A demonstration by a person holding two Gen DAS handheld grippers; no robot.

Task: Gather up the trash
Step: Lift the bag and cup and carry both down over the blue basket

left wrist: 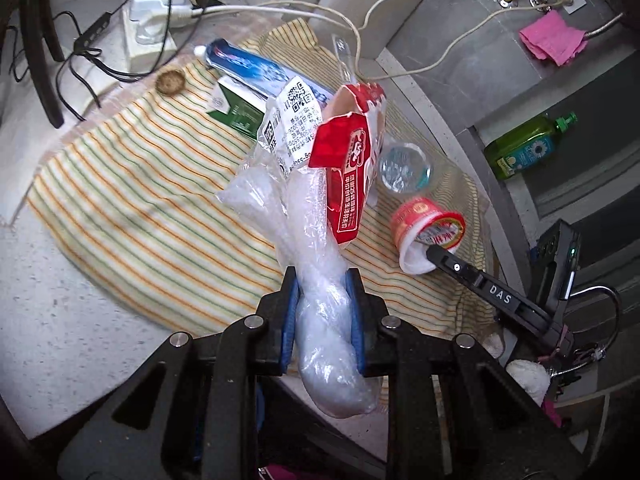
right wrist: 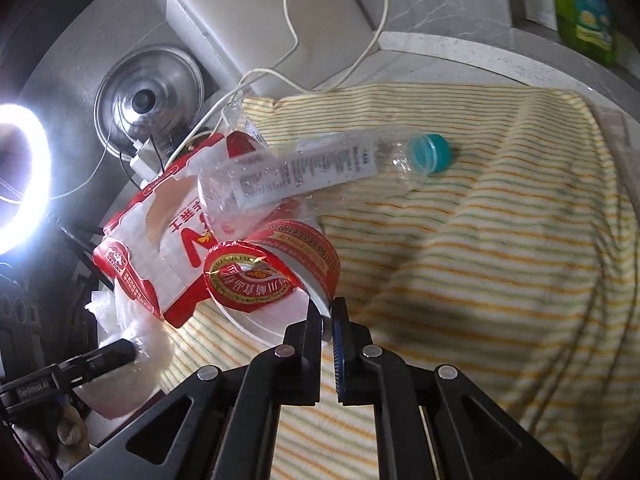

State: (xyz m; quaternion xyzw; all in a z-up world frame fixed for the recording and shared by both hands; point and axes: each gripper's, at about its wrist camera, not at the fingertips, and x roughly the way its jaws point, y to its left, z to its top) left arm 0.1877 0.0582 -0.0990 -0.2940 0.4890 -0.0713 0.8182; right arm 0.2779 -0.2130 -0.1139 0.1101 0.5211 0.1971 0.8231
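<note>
Beside the red yogurt cup (right wrist: 280, 276) pinched by the right gripper (right wrist: 330, 320), the crushed water bottle (right wrist: 320, 168) lies lengthwise beyond; the left gripper (left wrist: 324, 316) clamps a plastic bag (left wrist: 320, 280).

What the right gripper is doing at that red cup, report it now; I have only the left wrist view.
Observer: The right gripper is shut on the wall of the red cup at its rim, one finger inside and one outside.
Operator: Give me the cap end of the bottle.
Observer: The clear bottle lies on its side over the striped cloth, with its teal cap on, at the end away from the cup.
Operator: Name what sits beyond the carton.
Observer: A metal pot lid lies beyond the red and white carton.
</note>
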